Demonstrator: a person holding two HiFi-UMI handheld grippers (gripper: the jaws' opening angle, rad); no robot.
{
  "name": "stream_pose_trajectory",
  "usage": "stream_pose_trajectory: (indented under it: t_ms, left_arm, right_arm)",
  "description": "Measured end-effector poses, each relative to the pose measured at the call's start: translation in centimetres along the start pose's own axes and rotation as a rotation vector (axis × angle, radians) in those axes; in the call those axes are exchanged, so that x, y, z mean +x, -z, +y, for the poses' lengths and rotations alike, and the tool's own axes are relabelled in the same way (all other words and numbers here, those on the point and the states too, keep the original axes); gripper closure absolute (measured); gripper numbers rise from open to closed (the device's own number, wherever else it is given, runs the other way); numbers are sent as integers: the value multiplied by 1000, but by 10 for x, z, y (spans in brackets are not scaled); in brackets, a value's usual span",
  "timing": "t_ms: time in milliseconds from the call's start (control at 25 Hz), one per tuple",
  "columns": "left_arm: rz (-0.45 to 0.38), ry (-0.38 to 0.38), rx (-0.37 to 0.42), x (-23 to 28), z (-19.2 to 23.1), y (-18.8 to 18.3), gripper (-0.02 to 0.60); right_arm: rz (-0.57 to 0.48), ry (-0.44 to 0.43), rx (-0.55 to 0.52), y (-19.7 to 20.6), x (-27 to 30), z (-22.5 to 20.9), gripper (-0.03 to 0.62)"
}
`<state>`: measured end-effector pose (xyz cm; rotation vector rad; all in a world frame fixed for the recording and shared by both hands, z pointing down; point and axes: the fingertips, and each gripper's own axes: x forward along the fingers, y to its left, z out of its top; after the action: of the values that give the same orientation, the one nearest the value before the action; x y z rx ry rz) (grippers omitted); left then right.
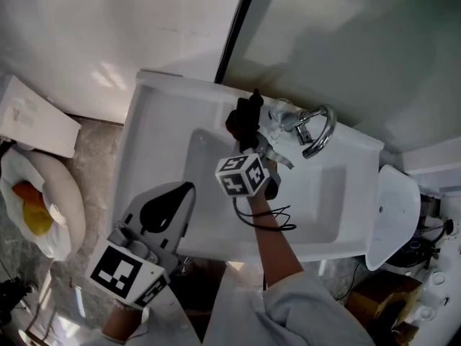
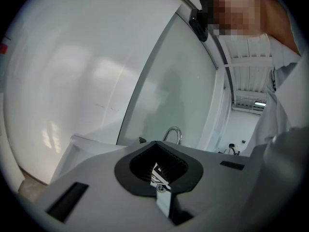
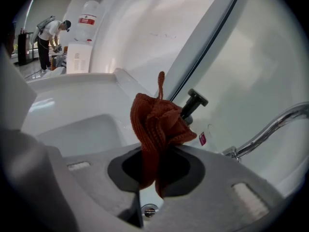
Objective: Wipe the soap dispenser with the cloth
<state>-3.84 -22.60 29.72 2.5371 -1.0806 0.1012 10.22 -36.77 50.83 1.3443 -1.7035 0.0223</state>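
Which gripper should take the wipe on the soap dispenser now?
Right. The right gripper has its jaws shut on the cloth, bunched just in front of the soap dispenser. The left gripper holds nothing and hangs off the front corner of the sink.

Right gripper (image 3: 153,175): jaws were closed on the lower end of the cloth.
Cloth (image 3: 157,127): rust-red ribbed knit, bunched, stood up out of the jaws, with a thin strand rising from its top.
Soap dispenser (image 3: 194,102): black pump head showed just right of the cloth; the body was mostly hidden behind it, and contact could not be told.
Faucet (image 3: 273,127): chrome, curved, at the right edge.
Sink (image 3: 72,129): white basin, lower left.
Person (image 3: 48,33): far off, upper left, bent forward.
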Motion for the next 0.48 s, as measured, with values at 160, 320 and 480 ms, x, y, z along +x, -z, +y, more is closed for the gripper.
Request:
stream_pose_trajectory:
  t_ms: [160,320,480]
  left_arm:
    - [1,-8,-2,-2,1,1,577]
    - [2,-8,-2,-3,2,2,577]
    - [4,4,-1,-2,-1,3,577]
  right_arm:
    - [28,-28,17,10,7,9,539]
    - [33,-48,44,16,-2,16,539]
    - [24,-56,122,20,-32,12,539]
